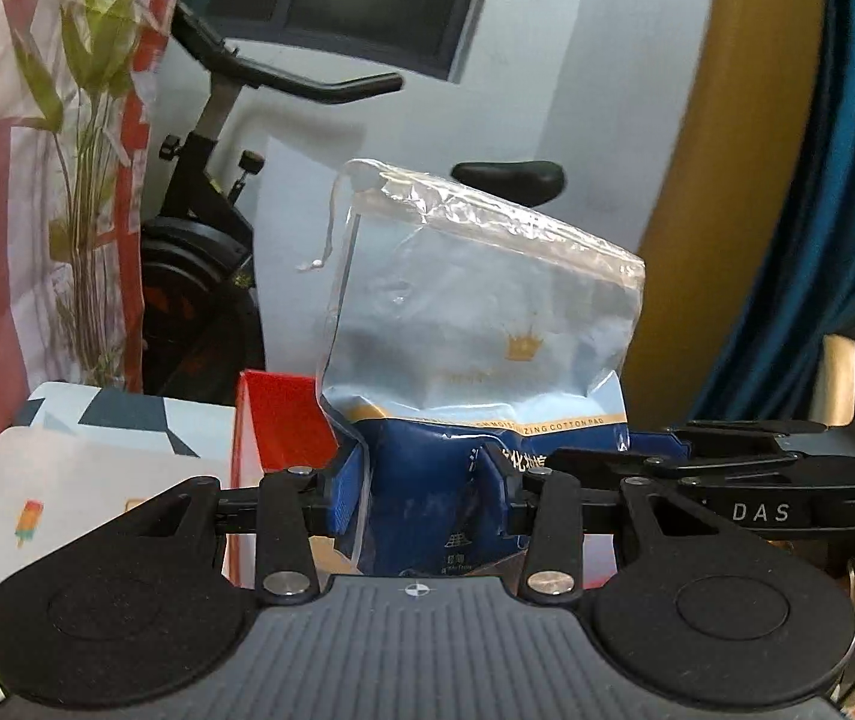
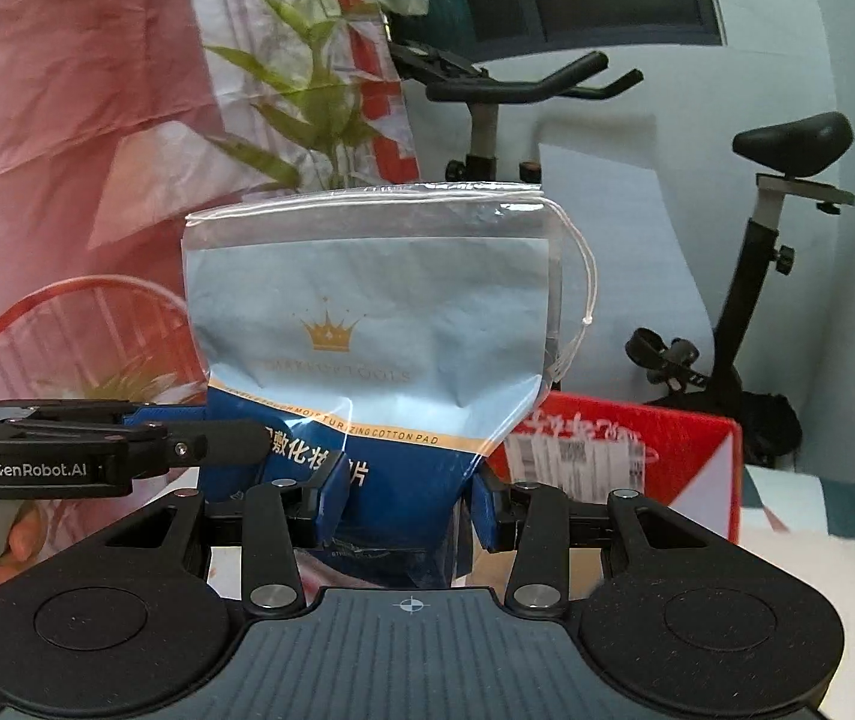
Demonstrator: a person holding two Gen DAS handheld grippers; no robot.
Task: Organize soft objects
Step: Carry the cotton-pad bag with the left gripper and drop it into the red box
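Note:
A soft plastic bag of cotton pads (image 1: 481,324), pale blue on top and dark blue below with a gold crown, stands upright between both grippers; it also shows in the right wrist view (image 2: 367,324). My left gripper (image 1: 433,480) is shut on its dark blue lower part. My right gripper (image 2: 406,504) is shut on the same lower part from the opposite side. In the left wrist view the right gripper's black fingers (image 1: 727,462) reach in from the right. In the right wrist view the left gripper's fingers (image 2: 127,438) reach in from the left. A white drawstring (image 2: 586,288) hangs from the bag's top.
A red box (image 2: 625,450) stands just behind the bag, also in the left wrist view (image 1: 283,420). A white patterned box (image 1: 85,480) lies at the left. An exercise bike (image 2: 775,252), a green plant (image 1: 91,120) and a red wire basket (image 2: 67,330) are behind.

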